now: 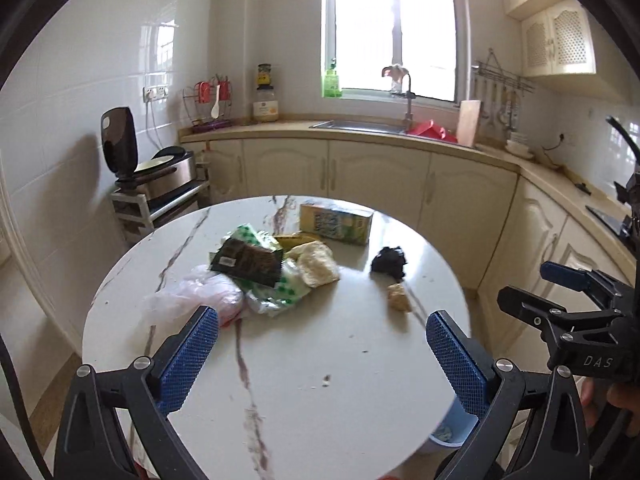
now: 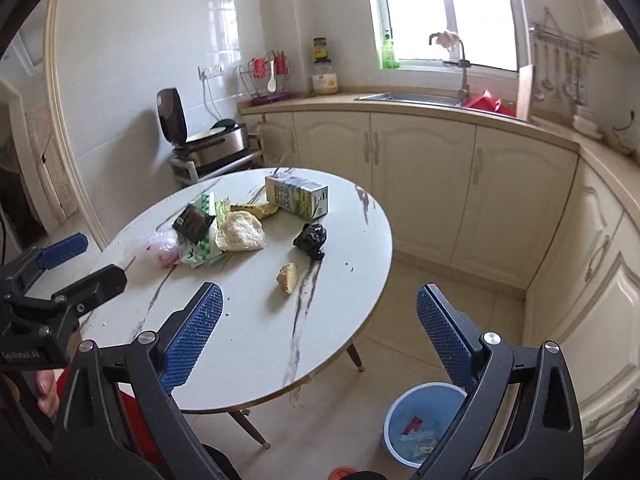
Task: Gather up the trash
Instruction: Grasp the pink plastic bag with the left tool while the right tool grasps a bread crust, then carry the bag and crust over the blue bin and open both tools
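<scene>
Your left gripper (image 1: 322,354) hovers over the near part of the round marble bench (image 1: 304,400), fingers spread wide with nothing between them. The trash lies beyond your fingertips: a clear plastic bag (image 1: 192,296) just past the left finger (image 1: 188,360), then a dark wrapper (image 1: 248,260) on green-and-white packaging (image 1: 280,292), a pale crumpled piece (image 1: 316,264) and a yellow-green carton (image 1: 336,222) farther ahead. A black wad (image 1: 389,262) and a small tan scrap (image 1: 398,302) lie ahead, toward the right finger (image 1: 456,360).

Your right gripper (image 2: 318,338) is likewise wide open and holds nothing. Its left finger (image 2: 192,340) is over the bench edge, its right finger (image 2: 448,340) out over the floor. The tan scrap (image 2: 288,278) lies just ahead between the fingers, nearer the left one. The blue bin (image 2: 394,412) stands on the floor below, beside the right finger, with scraps inside.
</scene>
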A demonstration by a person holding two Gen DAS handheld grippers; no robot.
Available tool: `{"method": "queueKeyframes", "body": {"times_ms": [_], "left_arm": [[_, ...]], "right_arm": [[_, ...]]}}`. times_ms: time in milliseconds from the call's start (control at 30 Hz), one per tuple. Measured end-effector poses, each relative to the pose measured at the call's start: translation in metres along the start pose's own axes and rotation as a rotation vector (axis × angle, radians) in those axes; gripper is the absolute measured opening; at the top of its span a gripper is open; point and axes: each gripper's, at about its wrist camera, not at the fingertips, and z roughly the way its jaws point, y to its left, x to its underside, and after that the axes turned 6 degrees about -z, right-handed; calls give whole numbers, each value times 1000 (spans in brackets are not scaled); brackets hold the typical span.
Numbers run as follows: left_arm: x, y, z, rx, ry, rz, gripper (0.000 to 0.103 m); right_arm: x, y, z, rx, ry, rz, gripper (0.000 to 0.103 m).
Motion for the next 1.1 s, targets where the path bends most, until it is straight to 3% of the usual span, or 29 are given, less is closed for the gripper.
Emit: {"method": "queueKeyframes", "body": {"times_ms": [167, 267, 333, 400, 533, 667, 967, 1000, 1033, 1067, 1100], "left_arm": [[-16, 35, 36, -69, 70, -42, 102], [-22, 56, 52, -118, 109, -60, 102], [-23, 69, 63, -146, 138, -75, 102], [-27, 80, 78, -161, 160, -85, 102], [-30, 92, 112, -193, 188, -82, 102], [-35, 92, 142, -180, 212, -58, 102], [-52, 99, 192, -180, 267, -59, 100], [-54, 103, 195, -172, 274, -78, 97], [-55, 106, 197, -151, 282, -99, 82], [-55, 109, 198, -125, 296, -119, 74], [-55, 111, 197, -121, 301, -126, 73]], "right_arm": [[-4, 15, 66, -32, 121, -27, 93], [-4, 19, 99, -41, 181, -44, 73], [-5, 23, 114, -12, 195, -81, 72], [-4, 25, 127, -3, 216, -91, 61], [-1, 24, 136, 1, 238, -107, 44], [-2, 24, 136, -51, 226, -118, 24], [-6, 20, 138, -78, 224, -102, 23], [-6, 20, 137, -80, 224, -101, 22], [-6, 20, 137, -82, 224, -100, 22], [-6, 19, 137, -84, 225, -99, 22], [-6, 18, 136, -86, 225, -99, 21]]}}
